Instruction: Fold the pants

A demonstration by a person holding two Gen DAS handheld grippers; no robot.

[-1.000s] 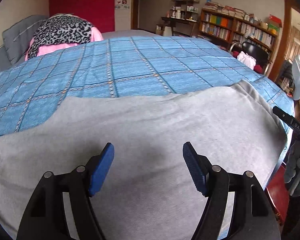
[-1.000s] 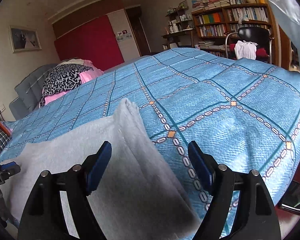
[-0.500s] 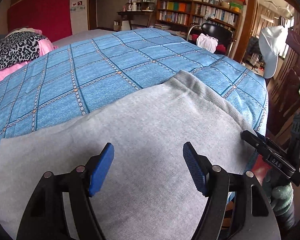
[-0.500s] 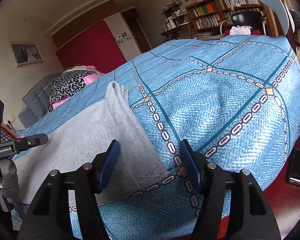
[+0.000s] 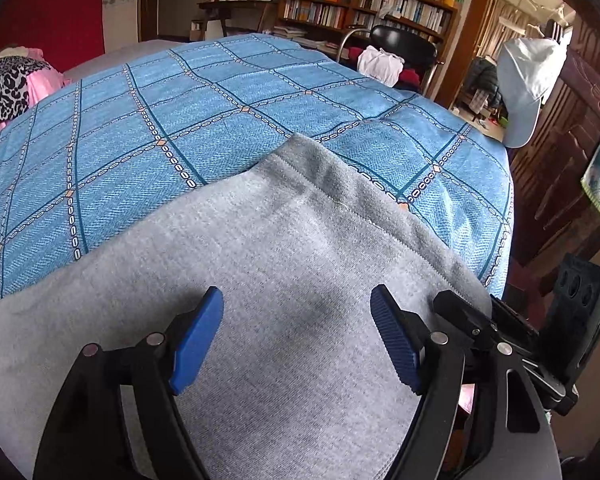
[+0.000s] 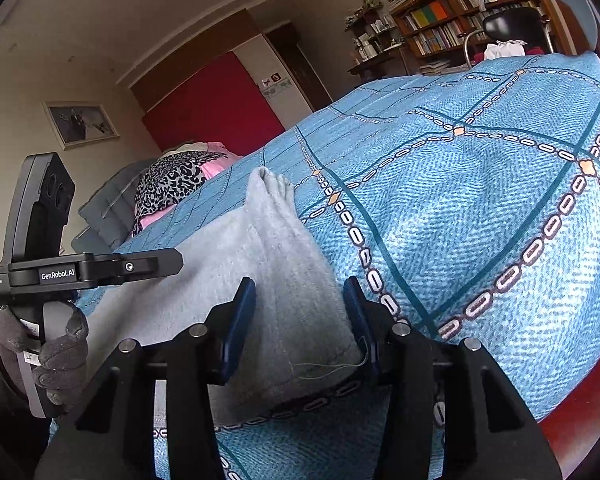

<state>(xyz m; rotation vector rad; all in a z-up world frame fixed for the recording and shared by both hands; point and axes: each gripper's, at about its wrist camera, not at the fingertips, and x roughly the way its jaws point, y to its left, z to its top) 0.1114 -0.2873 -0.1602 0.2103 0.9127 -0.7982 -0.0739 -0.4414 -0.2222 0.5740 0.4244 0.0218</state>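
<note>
The grey pants [image 5: 284, 280] are lying flat on the bed [image 5: 220, 128], on its blue checked cover. Their long axis is running along the near edge of the bed, from the end band out to your left side. The end band [image 6: 296, 292] is lying at the near corner of the bed, directly in front of your right gripper [image 6: 300, 320]. So your right hand is the nearer one to this end.

The jaws of your right gripper are closing now, and the lower corner of the band is sitting between them. The pads are very close to the cloth on both sides, but I cannot tell whether they are already pressing it.

Your left gripper [image 5: 296, 340] is hovering above the flat grey cloth, a little further along the pants. Its jaws are opening and standing wide apart, and they are holding nothing. I am judging that the fold is depending first on the right pinch at the corner.
</note>
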